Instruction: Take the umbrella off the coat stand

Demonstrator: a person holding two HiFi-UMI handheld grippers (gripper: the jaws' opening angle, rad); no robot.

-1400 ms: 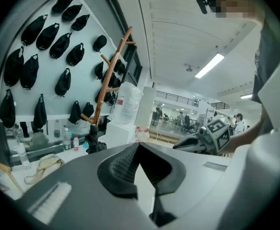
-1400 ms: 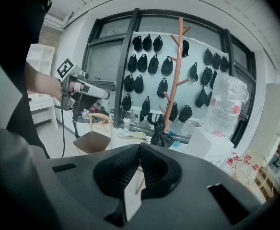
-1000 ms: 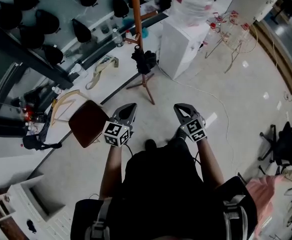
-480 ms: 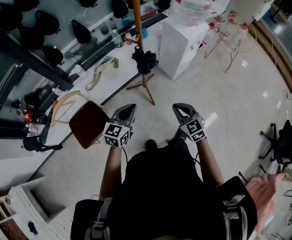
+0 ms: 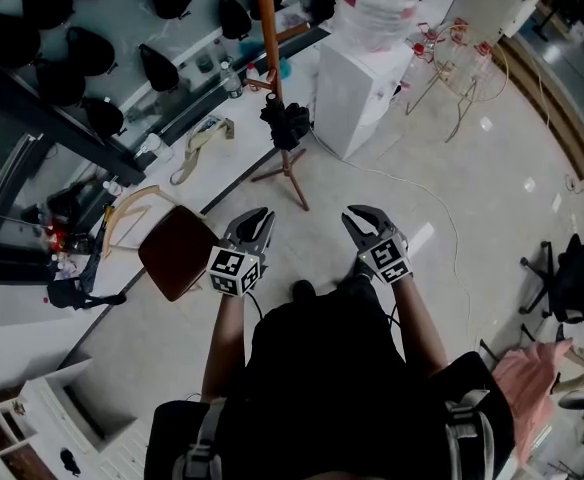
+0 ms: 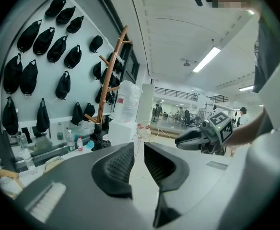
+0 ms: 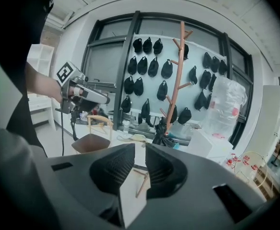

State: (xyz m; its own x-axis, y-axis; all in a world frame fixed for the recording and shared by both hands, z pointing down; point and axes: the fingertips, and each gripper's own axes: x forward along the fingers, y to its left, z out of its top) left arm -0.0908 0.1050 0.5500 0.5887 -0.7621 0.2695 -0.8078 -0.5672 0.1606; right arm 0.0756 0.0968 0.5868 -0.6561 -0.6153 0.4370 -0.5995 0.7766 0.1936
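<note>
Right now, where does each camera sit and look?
Head view: on the head, steeply down; both arms, left gripper, right gripper.
Left gripper view: on that gripper, toward the coat stand; own fingers, right gripper.
Right gripper view: likewise, toward the umbrella; own fingers, left gripper.
All share the coat stand; both grippers' fingers have just been opening, empty.

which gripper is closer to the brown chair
Left. In the head view the left gripper is just right of the brown chair; the right gripper lies farther right. Both have just been opening, empty.
</note>
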